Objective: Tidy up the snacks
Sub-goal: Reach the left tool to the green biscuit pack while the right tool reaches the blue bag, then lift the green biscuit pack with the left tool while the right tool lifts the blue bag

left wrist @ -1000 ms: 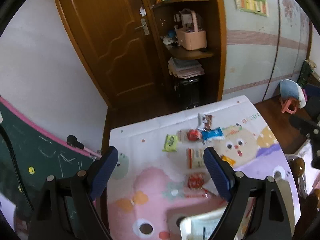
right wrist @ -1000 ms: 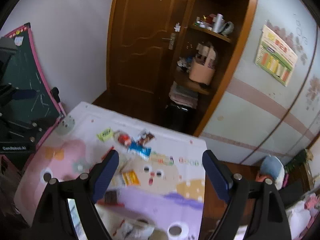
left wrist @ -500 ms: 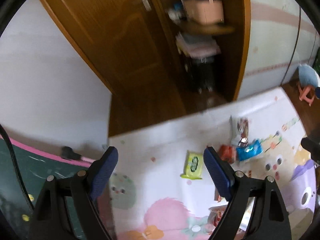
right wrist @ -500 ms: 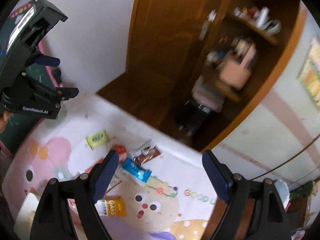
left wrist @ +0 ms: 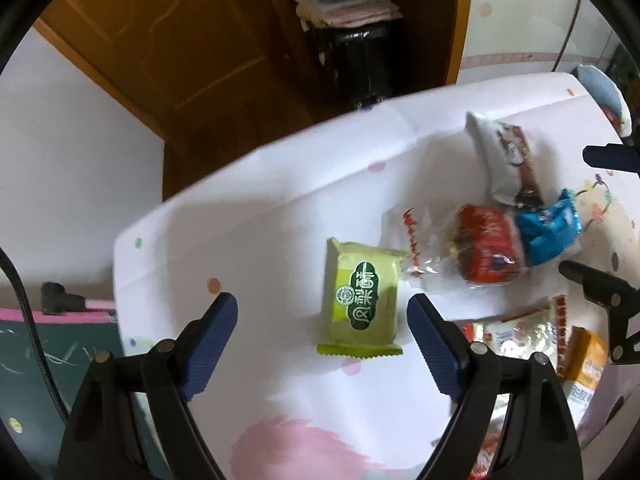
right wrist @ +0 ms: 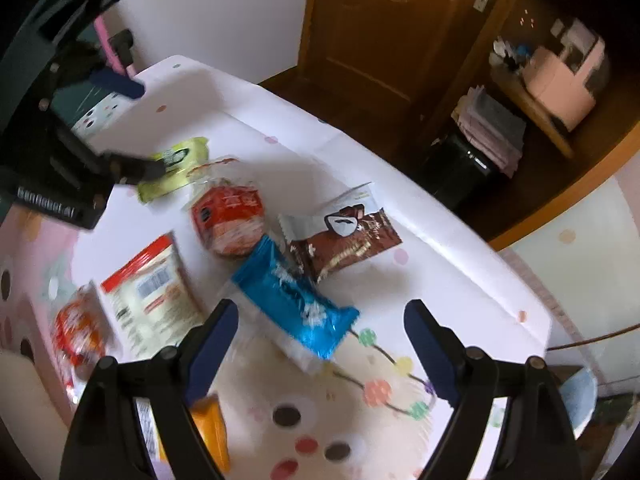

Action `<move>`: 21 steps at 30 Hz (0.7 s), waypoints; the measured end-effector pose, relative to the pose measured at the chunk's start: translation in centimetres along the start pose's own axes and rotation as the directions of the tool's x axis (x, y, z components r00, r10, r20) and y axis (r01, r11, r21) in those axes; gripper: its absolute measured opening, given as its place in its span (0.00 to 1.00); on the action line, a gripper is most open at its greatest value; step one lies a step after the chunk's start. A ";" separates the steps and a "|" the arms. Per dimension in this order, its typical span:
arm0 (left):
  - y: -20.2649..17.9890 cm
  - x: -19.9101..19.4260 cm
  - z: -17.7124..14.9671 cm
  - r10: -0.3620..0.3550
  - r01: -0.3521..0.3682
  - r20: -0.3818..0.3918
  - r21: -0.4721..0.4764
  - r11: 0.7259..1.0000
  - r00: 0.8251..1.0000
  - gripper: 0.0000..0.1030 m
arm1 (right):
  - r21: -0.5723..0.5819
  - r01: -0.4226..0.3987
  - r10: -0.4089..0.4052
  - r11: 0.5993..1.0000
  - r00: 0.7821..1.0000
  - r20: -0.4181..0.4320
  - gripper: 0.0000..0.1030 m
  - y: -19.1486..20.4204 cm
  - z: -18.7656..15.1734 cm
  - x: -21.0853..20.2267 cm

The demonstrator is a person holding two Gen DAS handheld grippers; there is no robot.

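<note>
Several wrapped snacks lie on a table under a cartoon-print cloth [left wrist: 260, 200]. My left gripper [left wrist: 322, 336] is open and hovers just above a green snack packet [left wrist: 362, 300], nothing between its pads. To that packet's right lie a red snack in clear wrap [left wrist: 486, 250], a blue packet [left wrist: 548, 228] and a brown-and-white packet [left wrist: 504, 156]. My right gripper [right wrist: 320, 340] is open over the blue packet [right wrist: 296, 304]; the brown-and-white packet [right wrist: 348, 232] and the red snack [right wrist: 228, 220] lie beyond it. The left gripper's dark body [right wrist: 52, 128] shows at the left of the right wrist view.
A red-and-white pouch [right wrist: 154, 292], a small red packet [right wrist: 78, 332] and an orange packet [right wrist: 210, 428] lie near the front. A green chalkboard [left wrist: 24, 360] leans at the table's left. Behind stand a wooden door [right wrist: 384, 28] and a shelf with folded cloths [left wrist: 348, 2].
Both grippers have dropped toward the table and tipped downward. The snacks now look much larger and closer. The jaws of both have stayed wide.
</note>
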State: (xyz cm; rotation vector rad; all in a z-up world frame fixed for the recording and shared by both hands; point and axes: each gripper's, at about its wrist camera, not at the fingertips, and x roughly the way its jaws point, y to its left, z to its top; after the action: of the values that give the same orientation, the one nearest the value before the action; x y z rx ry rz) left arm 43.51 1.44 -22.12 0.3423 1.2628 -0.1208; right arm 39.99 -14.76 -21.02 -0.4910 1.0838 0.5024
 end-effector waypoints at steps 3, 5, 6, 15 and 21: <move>0.3 1.1 -0.1 -0.048 0.047 -0.018 -0.024 0.999 0.999 0.81 | 0.021 -0.048 0.047 0.999 0.999 0.017 0.83 -0.2 0.5 0.9; 0.4 1.7 -0.1 -0.068 0.067 -0.016 -0.031 0.997 0.998 0.81 | 0.016 -0.081 0.081 0.997 0.997 0.020 0.83 0.0 0.7 1.4; 0.5 1.9 0.0 -0.073 0.072 -0.015 -0.034 0.997 0.997 0.80 | 0.012 -0.099 0.098 0.995 0.995 0.014 0.83 0.2 0.7 1.6; 1.7 2.3 -0.8 -0.191 0.192 0.024 -0.090 0.977 0.981 0.38 | 0.052 -0.133 0.134 0.990 0.991 -0.006 0.34 -0.6 -0.1 1.8; 1.0 2.0 -2.3 -0.095 0.098 0.040 -0.104 0.990 0.995 0.34 | 0.076 -0.138 0.141 0.987 0.989 -0.033 0.28 -0.2 -1.6 1.1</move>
State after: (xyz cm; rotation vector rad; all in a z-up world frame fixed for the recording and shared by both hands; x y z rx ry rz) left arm 42.30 3.25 -24.43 0.1868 1.2458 -0.1414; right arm 39.38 -15.70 -22.58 -0.3625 1.1750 0.5757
